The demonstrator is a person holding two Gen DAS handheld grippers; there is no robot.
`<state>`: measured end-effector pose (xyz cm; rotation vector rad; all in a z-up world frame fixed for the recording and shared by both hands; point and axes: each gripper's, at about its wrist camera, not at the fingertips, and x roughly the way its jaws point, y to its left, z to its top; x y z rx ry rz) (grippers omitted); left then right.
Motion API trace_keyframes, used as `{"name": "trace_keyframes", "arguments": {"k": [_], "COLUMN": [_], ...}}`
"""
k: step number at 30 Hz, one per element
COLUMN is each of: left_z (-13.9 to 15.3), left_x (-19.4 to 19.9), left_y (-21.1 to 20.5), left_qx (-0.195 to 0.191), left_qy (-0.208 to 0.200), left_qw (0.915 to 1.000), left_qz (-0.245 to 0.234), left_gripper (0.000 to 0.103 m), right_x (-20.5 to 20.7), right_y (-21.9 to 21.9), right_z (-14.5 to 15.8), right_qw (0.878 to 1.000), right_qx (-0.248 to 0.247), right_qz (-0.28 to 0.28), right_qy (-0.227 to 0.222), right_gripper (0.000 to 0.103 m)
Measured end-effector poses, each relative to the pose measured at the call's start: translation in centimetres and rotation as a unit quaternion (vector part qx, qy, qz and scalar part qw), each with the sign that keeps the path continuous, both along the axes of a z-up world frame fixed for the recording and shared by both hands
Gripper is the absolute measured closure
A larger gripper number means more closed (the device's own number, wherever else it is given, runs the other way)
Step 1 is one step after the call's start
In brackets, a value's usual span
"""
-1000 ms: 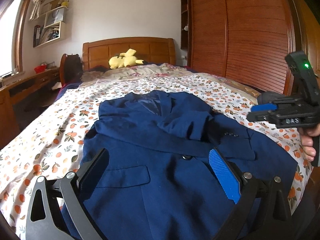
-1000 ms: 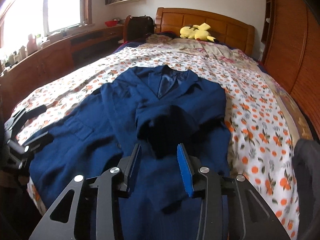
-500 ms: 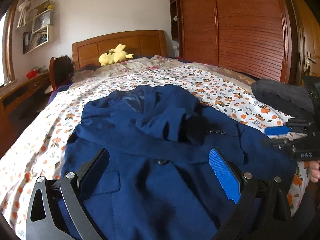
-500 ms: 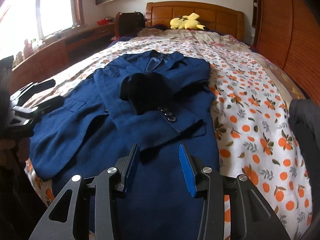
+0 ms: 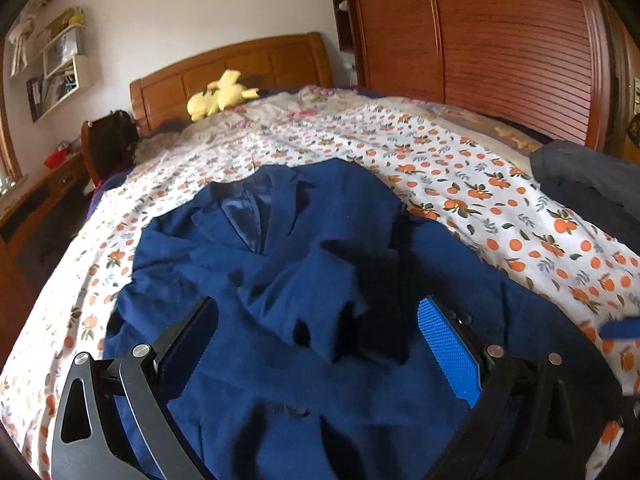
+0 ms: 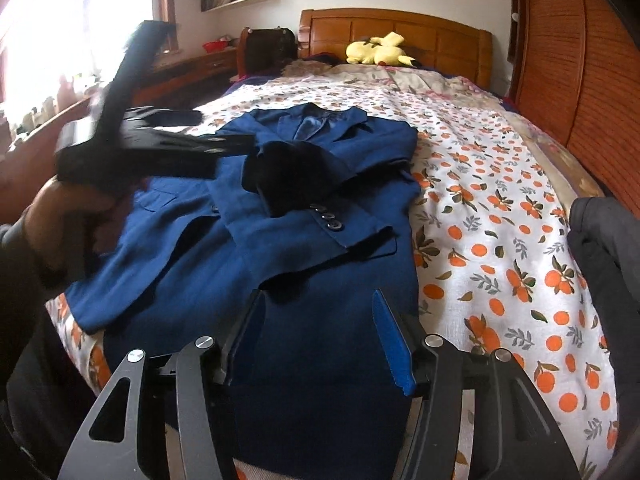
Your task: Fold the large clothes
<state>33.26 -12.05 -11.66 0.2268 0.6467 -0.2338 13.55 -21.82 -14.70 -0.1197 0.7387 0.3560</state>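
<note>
A navy blue suit jacket (image 5: 304, 280) lies flat on the bed, collar toward the headboard, with both sleeves folded across its chest; it also shows in the right wrist view (image 6: 320, 208). My left gripper (image 5: 316, 332) is open and empty, hovering over the jacket's lower middle. It also shows in the right wrist view (image 6: 168, 136), raised over the jacket's left side. My right gripper (image 6: 320, 332) is open and empty above the jacket's hem at the bed's foot. A blue blur (image 5: 620, 328) at the right edge of the left wrist view may be its pad.
The bed carries an orange-print sheet (image 6: 500, 208). A dark grey garment (image 6: 608, 248) lies at the bed's right edge. A yellow plush (image 6: 378, 52) sits by the wooden headboard. A wooden wardrobe (image 5: 500, 48) stands on the right, a desk (image 6: 180, 72) under the window on the left.
My left gripper has risen and moved over the jacket, tilting toward its middle. My right gripper has drawn back toward the hem. Both stay open.
</note>
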Motion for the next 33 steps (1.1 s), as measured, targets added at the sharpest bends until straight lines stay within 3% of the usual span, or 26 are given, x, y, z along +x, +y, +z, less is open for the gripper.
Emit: {"name": "trace_keyframes", "arguments": {"k": [3, 9, 12, 14, 16, 25, 33], "left_z": [-0.5, -2.0, -2.7, -3.0, -3.2, -2.8, -4.0], "left_x": [2.3, 5.8, 6.5, 6.7, 6.6, 4.4, 2.5], "left_y": [-0.7, -2.0, -1.9, -1.6, -1.0, 3.3, 8.2], "left_qx": [0.001, 0.032, 0.04, 0.043, 0.045, 0.038, 0.001], "left_qy": [0.019, 0.053, 0.07, 0.082, 0.092, 0.073, 0.084], "left_qw": [0.9998, 0.9981, 0.9967, 0.9956, 0.9947, 0.9966, 0.9962], "left_qz": [0.0, -0.003, -0.007, -0.014, -0.015, 0.003, 0.025], "left_gripper": [0.004, 0.023, 0.042, 0.069, 0.084, 0.088, 0.088], "right_x": [-0.6, -0.6, 0.1, 0.6, 1.2, 2.5, 2.7], "right_y": [-0.3, -0.6, -0.5, -0.4, -0.2, 1.7, 3.5], "right_z": [0.1, -0.4, -0.9, -1.3, -1.7, -1.5, -1.0], "right_qw": [1.0, 1.0, 1.0, 1.0, 1.0, 0.999, 0.999], "right_qx": [0.01, 0.02, 0.02, 0.023, 0.029, 0.046, 0.028], "right_qz": [0.002, 0.001, -0.002, -0.005, -0.009, -0.018, -0.025], "right_qy": [-0.004, -0.005, -0.004, -0.002, 0.002, -0.002, -0.006], "right_gripper": [0.05, 0.049, 0.049, 0.049, 0.049, 0.049, 0.049]}}
